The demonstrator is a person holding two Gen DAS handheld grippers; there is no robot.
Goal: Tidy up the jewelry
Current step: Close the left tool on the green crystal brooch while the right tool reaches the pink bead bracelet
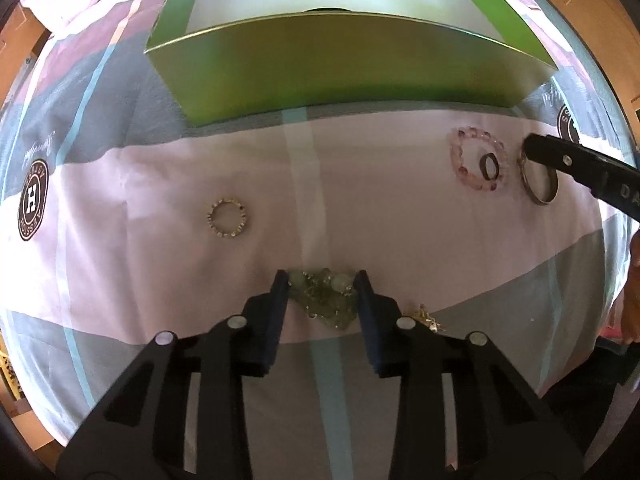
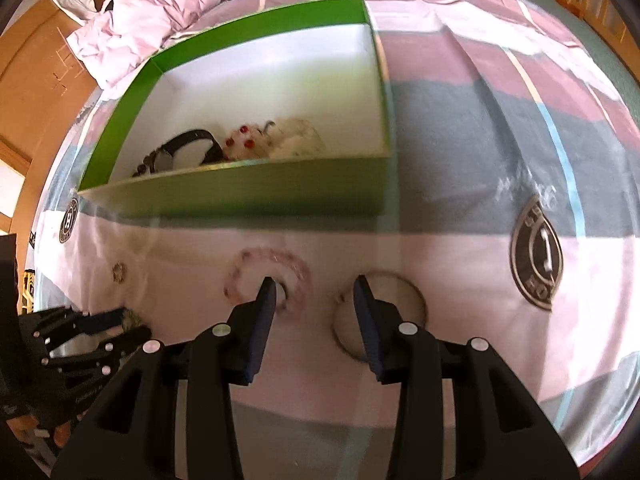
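Observation:
A green box [image 1: 348, 60] with a white inside stands on the bed; in the right wrist view the box [image 2: 240, 196] holds a black band [image 2: 192, 144] and pale beaded pieces [image 2: 276, 140]. My left gripper [image 1: 322, 280] has its fingers on either side of a green bead bracelet [image 1: 326, 298] lying on the sheet. My right gripper [image 2: 316, 286] is open and empty, low over a pink bead bracelet [image 2: 268, 276] and a metal bangle [image 2: 380, 320]. The pink bracelet [image 1: 478, 158], with a small dark ring [image 1: 489, 166] inside it, and the bangle [image 1: 540, 178] also show in the left wrist view.
A small rhinestone ring [image 1: 229, 217] lies left of centre on the pink, grey and blue patterned sheet [image 1: 160, 280]. A small gold piece [image 1: 428, 318] lies by my left gripper's right finger. A crumpled pink pillow [image 2: 160, 8] lies beyond the box.

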